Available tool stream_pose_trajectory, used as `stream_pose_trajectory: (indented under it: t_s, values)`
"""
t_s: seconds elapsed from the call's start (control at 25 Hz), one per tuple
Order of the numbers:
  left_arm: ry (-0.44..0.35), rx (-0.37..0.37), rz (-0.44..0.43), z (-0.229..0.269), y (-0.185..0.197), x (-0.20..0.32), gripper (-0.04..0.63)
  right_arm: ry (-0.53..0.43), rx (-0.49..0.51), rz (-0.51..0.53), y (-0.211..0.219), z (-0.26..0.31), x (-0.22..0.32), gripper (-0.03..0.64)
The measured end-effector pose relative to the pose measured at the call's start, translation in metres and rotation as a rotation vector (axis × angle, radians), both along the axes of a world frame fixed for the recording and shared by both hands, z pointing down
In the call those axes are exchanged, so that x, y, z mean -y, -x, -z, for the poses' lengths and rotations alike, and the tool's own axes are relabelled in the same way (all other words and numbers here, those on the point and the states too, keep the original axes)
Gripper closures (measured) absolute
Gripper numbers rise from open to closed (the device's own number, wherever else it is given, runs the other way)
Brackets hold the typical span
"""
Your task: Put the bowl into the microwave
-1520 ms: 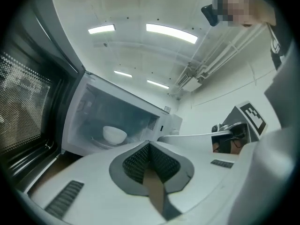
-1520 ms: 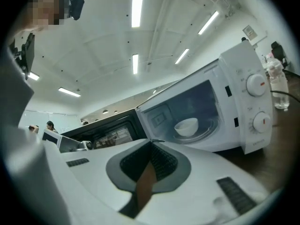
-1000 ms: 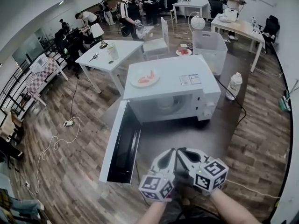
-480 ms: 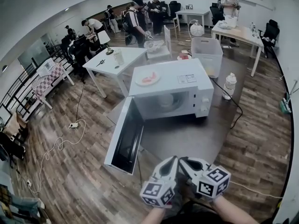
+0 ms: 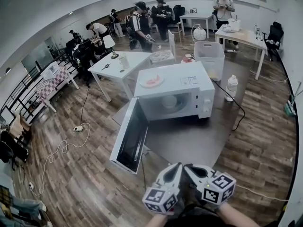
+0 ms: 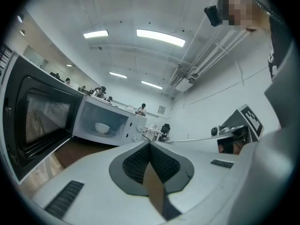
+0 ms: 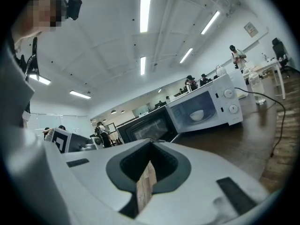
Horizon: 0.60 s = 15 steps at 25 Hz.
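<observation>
Your view has drawn back from the white box-shaped microwave oven [image 5: 175, 96]. It sits higher and smaller in the head view than a second ago, and both grippers are side by side at the bottom edge as before.

You look down on a brown wood-plank floor [image 5: 71, 174] with a grey rectangular mat [image 5: 189, 141] laid on it. The microwave stands on the far part of that mat. Its black-windowed door [image 5: 130, 141] is swung fully open toward your left, so the cavity faces you.

Your left gripper [image 5: 176, 166] has its jaws pressed together, pad against pad, with nothing between them. Your right gripper [image 5: 188, 167] is just beside it and closed the same way, also empty. Both tips point toward the oven and are well apart from it, with bare mat between.

On the microwave's top, toward its left side, lies a round white plate with red food [image 5: 151, 81].

The small white round bowl [image 5: 169, 102] is inside the microwave. It sits upright in the middle of the cavity floor, and both gripper views show it through the open front.
</observation>
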<state>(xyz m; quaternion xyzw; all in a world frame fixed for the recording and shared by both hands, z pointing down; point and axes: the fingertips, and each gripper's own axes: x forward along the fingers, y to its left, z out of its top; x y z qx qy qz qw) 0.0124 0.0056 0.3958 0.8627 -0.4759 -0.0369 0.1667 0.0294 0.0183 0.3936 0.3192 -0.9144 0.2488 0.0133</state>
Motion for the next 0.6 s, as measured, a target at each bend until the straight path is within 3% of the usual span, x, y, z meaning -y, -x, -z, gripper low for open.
stream_pose_trajectory:
  t_s: [0.6]
  values:
    - [-0.017,-0.024,-0.069,0.016,0.012,-0.018,0.584,-0.017,0.001,-0.063,0.012,0.018,-0.020,0.618]
